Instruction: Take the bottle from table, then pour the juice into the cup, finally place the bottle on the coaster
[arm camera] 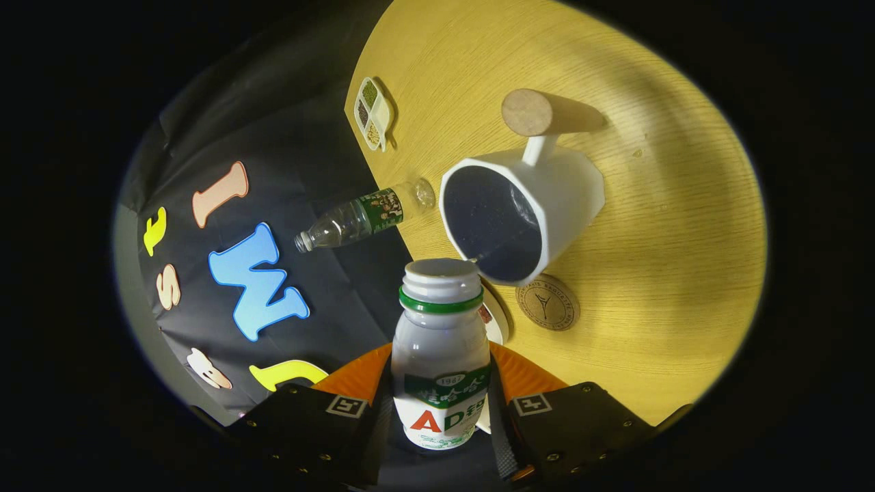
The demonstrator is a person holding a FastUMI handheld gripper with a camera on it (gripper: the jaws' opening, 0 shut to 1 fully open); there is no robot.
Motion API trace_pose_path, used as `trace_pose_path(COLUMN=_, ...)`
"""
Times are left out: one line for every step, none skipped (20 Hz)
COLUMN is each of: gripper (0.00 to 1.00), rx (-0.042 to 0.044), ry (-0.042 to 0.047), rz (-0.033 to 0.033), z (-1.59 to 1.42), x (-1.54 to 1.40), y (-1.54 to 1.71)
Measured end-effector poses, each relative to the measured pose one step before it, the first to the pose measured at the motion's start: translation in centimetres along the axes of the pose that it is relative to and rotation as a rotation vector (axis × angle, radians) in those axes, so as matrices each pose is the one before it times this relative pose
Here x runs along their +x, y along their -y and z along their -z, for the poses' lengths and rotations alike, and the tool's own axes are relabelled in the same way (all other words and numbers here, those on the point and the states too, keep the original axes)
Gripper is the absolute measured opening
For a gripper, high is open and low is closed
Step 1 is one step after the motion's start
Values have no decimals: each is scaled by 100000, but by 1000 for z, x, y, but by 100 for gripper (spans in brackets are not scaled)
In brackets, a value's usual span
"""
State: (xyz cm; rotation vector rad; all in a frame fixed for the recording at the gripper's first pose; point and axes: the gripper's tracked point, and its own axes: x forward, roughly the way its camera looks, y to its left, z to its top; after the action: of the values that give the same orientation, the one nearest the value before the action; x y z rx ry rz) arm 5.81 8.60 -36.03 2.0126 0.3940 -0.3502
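Observation:
My gripper (441,403) is shut on a small white drink bottle (441,342) with a green neck ring and a green and red label. Both orange fingers (359,379) press on its sides. The view is rolled, so the bottle is tipped, and its open mouth points at the rim of the white cup (519,212) just ahead. The cup has a dark inside and a handle tipped with a wooden knob (528,113). A round brown coaster (547,302) lies on the wooden table (670,225) close beside the cup.
A clear plastic water bottle (366,213) with a green label stands at the table's edge near the cup. A small divided dish of grains (372,113) sits farther along that edge. A white round thing (497,321) shows partly behind the held bottle. The black booth wall lies beyond.

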Motion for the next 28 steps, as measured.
trace_pose_path(gripper=62, rx=196, ry=116, rz=-4, z=-2, x=-72, y=6)
trace_pose_path(gripper=62, rx=159, ry=13, rz=-14, z=29, x=6, y=17)
trace_pose_path(gripper=62, rx=58, ry=-111, rz=150, z=85, x=-79, y=36)
trace_pose_path(gripper=62, rx=51, ry=-20, rz=8, z=56, x=-17, y=34)
trace_pose_path(gripper=62, rx=181, ry=26, rz=87, z=14, x=27, y=0)
trace_pose_path(gripper=62, rx=9, ry=144, rz=14, z=-31, x=1, y=2)
trace_pose_path(gripper=62, rx=91, ry=-31, rz=-172, z=-7, x=-96, y=-64)
trace_pose_path(gripper=62, rx=109, ry=-58, rz=-106, z=57, x=77, y=-104)
trace_pose_path(gripper=62, rx=-61, ry=-125, rz=-39, z=53, x=-9, y=-21)
trace_pose_path(gripper=62, rx=-199, ry=-13, rz=-2, z=-18, x=42, y=-62)
trace_pose_path(gripper=62, rx=-89, ry=172, rz=-171, z=-82, x=27, y=-110)
trace_pose_path(gripper=62, rx=-118, ry=24, rz=41, z=-109, x=44, y=-28)
trace_pose_path(gripper=62, rx=-144, ry=44, rz=-38, z=-6, x=-85, y=12)
trace_pose_path(gripper=62, rx=4, ry=43, rz=-163, z=-90, x=17, y=-47)
trace_pose_path(gripper=62, rx=76, ry=157, rz=68, z=-82, x=114, y=-58)
trace_pose_path(gripper=62, rx=-243, ry=55, rz=-135, z=-110, x=38, y=-107)
trace_pose_path(gripper=62, rx=-388, ry=21, rz=-131, z=-82, x=11, y=-35)
trace_pose_path(gripper=62, rx=-200, ry=111, rz=-89, z=-73, x=0, y=-81)
trace_pose_path(gripper=62, rx=-318, ry=-30, rz=-280, z=-24, x=-35, y=-115)
trace_pose_path(gripper=62, rx=-373, ry=-31, rz=-361, z=21, x=115, y=-53)
trace_pose_path(gripper=62, rx=-606, ry=-323, rz=-64, z=13, x=104, y=2)
trace_pose_path(gripper=62, rx=-885, ry=64, rz=-561, z=-23, x=130, y=-82)
trace_pose_path(gripper=62, rx=-1136, ry=-6, rz=-271, z=-70, x=11, y=-73)
trace_pose_path(gripper=62, rx=-1446, ry=122, rz=-122, z=-70, x=116, y=-18)
trace_pose_path(gripper=62, rx=-1659, ry=306, rz=-572, z=-108, x=-53, y=-120)
trace_pose_path(gripper=62, rx=-2107, ry=166, rz=-86, z=-49, x=269, y=-48)
trace_pose_path(gripper=62, rx=-2632, ry=158, rz=-23, z=15, x=87, y=12)
trace_pose_path(gripper=62, rx=-2690, ry=234, rz=86, z=-19, x=121, y=45)
